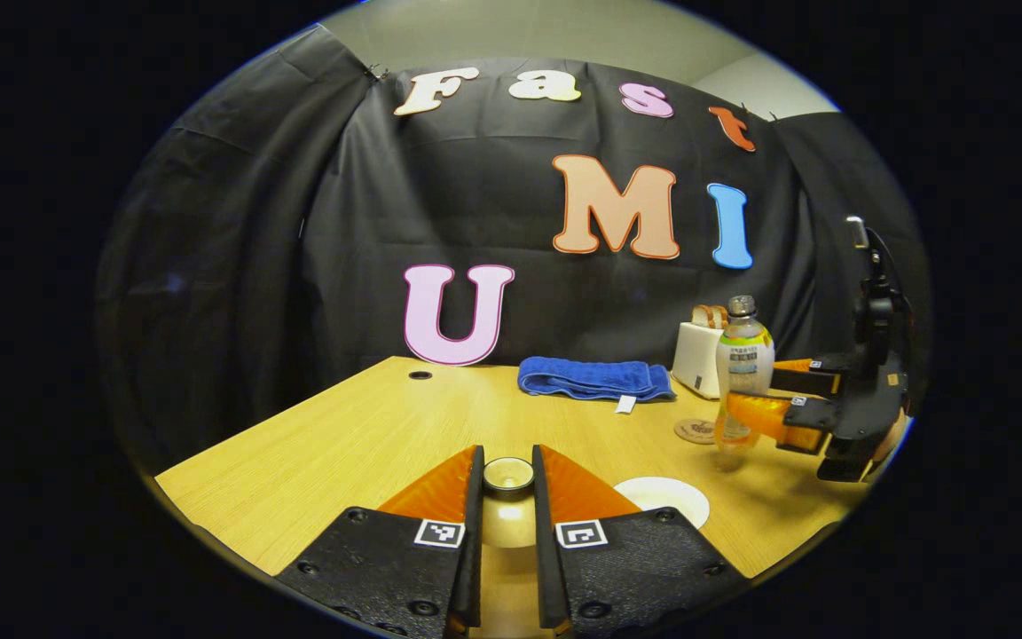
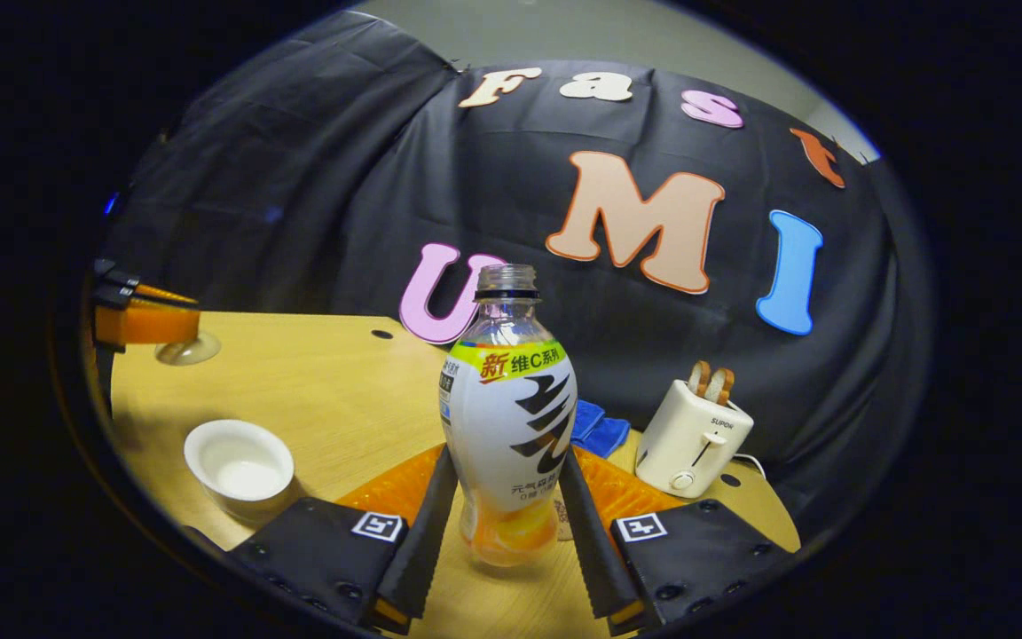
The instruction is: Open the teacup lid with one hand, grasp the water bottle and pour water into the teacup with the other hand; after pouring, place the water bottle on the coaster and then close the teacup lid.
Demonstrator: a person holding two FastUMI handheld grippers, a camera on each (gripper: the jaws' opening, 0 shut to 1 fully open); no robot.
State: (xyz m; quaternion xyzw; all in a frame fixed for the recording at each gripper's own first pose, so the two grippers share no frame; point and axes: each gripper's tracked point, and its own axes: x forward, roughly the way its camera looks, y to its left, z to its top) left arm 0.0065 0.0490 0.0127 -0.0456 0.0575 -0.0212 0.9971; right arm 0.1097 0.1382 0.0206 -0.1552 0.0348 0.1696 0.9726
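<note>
My left gripper (image 1: 508, 454) is shut on the knob of the teacup lid (image 1: 508, 477) and holds the lid above the table. The right gripper view shows that gripper (image 2: 149, 321) at the far left with the lid (image 2: 187, 351) hanging under it. The white teacup (image 1: 662, 499) stands uncovered just right of my left fingers; it (image 2: 240, 466) looks empty. My right gripper (image 2: 507, 454) is shut on the upright water bottle (image 2: 508, 426), fingers on its lower half. The bottle (image 1: 742, 368) stands next to the round coaster (image 1: 697, 432), with the right gripper (image 1: 750, 392) around it.
A folded blue towel (image 1: 595, 379) lies at the back of the wooden table (image 1: 342, 444). A white toaster (image 2: 693, 435) with bread in it stands behind the bottle. The black cloth wall closes off the back, and the table edge runs close in front.
</note>
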